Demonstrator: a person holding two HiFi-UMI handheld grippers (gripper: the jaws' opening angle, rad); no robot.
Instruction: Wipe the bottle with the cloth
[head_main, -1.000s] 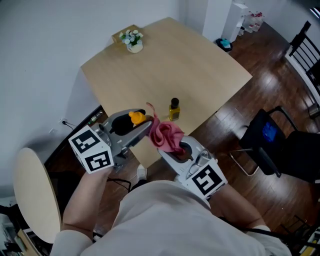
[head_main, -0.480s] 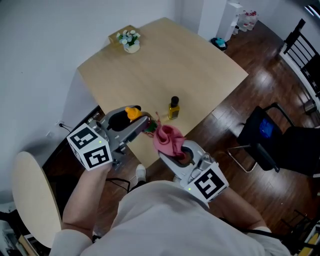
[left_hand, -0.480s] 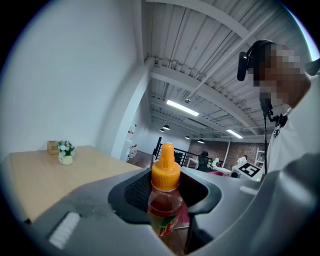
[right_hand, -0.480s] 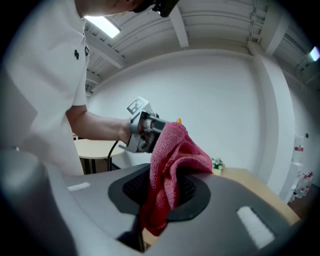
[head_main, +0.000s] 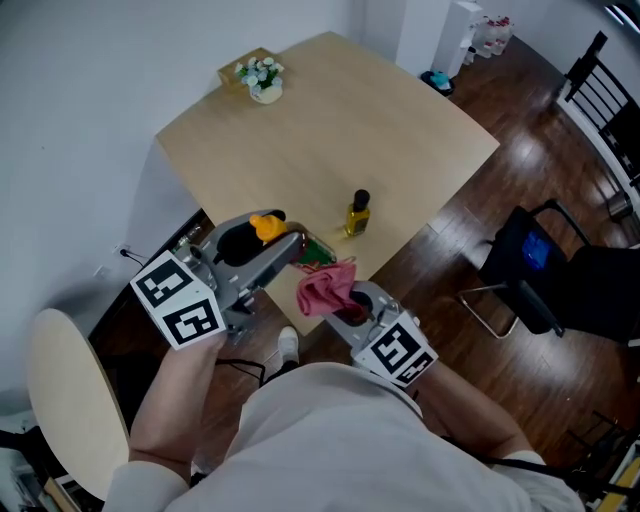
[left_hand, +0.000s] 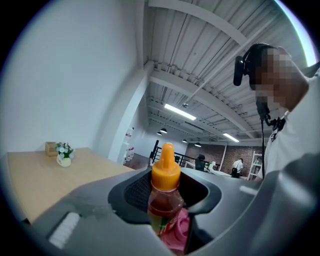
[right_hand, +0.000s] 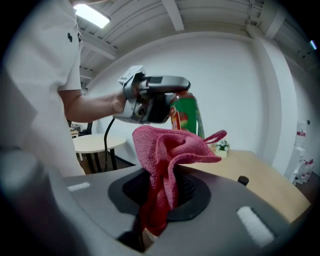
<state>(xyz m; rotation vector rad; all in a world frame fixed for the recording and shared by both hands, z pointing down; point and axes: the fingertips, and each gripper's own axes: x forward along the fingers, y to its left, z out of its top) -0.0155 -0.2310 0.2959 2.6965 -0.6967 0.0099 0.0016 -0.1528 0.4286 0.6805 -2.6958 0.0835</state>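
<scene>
My left gripper (head_main: 285, 247) is shut on a bottle (head_main: 268, 229) with an orange cap and a green and red label, held in the air over the table's near edge. In the left gripper view the bottle (left_hand: 164, 192) stands between the jaws, cap pointing away, with my left gripper (left_hand: 165, 212) closed round its body. My right gripper (head_main: 345, 305) is shut on a pink cloth (head_main: 324, 288) that lies just below and beside the bottle's lower end. In the right gripper view the cloth (right_hand: 167, 150) rises from my right gripper (right_hand: 160, 200), and the bottle (right_hand: 186, 116) hangs right behind it.
A small yellow bottle (head_main: 357, 213) with a black cap stands on the wooden table (head_main: 300, 140). A white pot of flowers (head_main: 264, 82) sits at the far corner. A round white table (head_main: 65, 395) is at my left, a black chair (head_main: 545, 275) at my right.
The right gripper has drawn the cloth down and back along the bottle, so the bottle's green label now shows. The left gripper has hardly moved.
</scene>
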